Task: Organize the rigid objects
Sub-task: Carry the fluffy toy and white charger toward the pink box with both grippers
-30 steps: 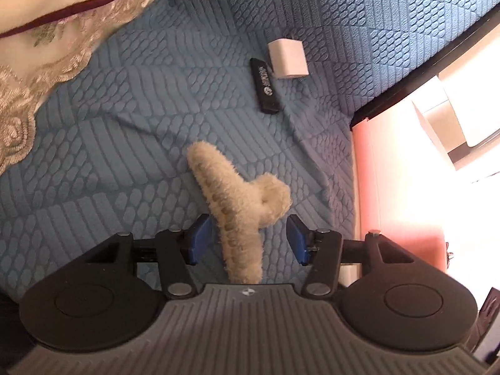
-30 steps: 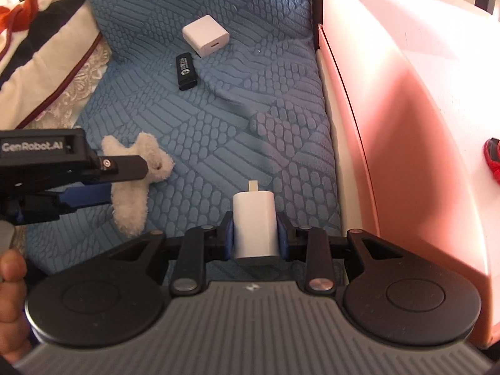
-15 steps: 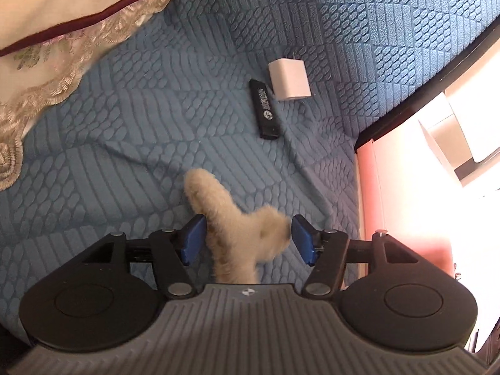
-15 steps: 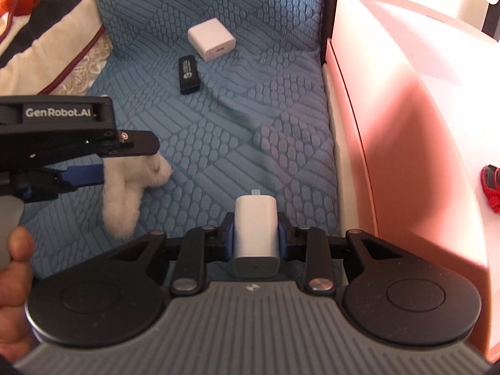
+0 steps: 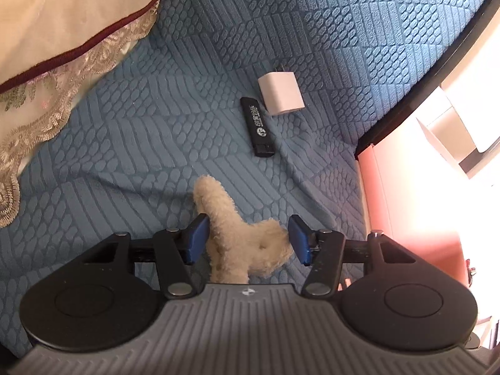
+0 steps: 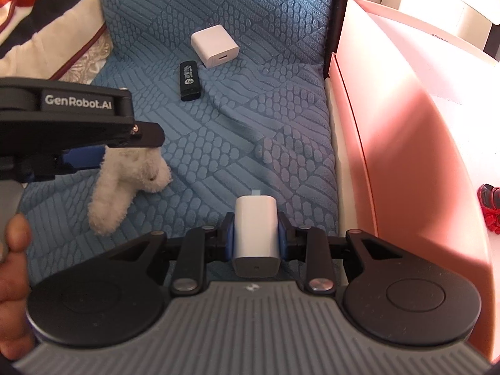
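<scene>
A fuzzy beige hair claw clip (image 5: 237, 243) sits between the blue pads of my left gripper (image 5: 248, 237), whose jaws are closing, both pads touching its fluff. In the right wrist view the clip (image 6: 125, 181) hangs tilted under that gripper, its lower end at the blue bedspread (image 6: 237, 118). My right gripper (image 6: 255, 237) is shut on a white charger block (image 6: 255, 228), held above the bedspread beside the pink box (image 6: 406, 143). A second white charger (image 5: 281, 97) and a black lighter-like stick (image 5: 257, 131) lie further off on the bed.
A cream pillow with lace trim (image 5: 62, 31) lies at the upper left. The open pink box holds a red item (image 6: 490, 206) at its right edge. A person's hand (image 6: 12, 281) grips the left tool. A dark bed frame edge (image 5: 437, 75) borders the bedspread.
The left gripper came down over the clip and its pads closed in on it; the clip went from lying flat to tilted upright. The right gripper kept the charger with little movement.
</scene>
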{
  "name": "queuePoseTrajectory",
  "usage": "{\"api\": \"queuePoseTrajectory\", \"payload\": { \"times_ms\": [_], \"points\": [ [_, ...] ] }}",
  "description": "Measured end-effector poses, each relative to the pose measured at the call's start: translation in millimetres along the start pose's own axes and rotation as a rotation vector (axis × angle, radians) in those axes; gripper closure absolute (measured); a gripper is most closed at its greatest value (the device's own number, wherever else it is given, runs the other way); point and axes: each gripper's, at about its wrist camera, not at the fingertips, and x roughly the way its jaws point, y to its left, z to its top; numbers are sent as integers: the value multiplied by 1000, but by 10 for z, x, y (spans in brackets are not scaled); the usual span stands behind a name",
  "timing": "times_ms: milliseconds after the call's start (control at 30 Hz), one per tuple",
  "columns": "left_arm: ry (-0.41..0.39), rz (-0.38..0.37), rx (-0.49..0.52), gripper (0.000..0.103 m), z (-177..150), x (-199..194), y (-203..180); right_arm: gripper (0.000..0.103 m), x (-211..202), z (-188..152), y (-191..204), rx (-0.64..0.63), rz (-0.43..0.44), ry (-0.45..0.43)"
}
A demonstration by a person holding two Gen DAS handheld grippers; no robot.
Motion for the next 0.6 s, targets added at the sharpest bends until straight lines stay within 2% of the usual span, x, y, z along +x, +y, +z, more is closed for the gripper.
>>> {"api": "queuePoseTrajectory", "payload": {
  "times_ms": [167,267,400,600],
  "points": [
    [6,-57,11,43,24,-155,6,73,-101,31,-48,5,-3,-21],
    [24,-94,57,44,15,-252,-63,73,-196,33,-91,19,5,-33],
    [11,-125,108,44,-26,-462,-169,73,-363,27,-133,37,37,-57],
    [-32,-146,122,44,13,-762,-284,73,-658,112,-242,42,62,-111]
  ]
}}
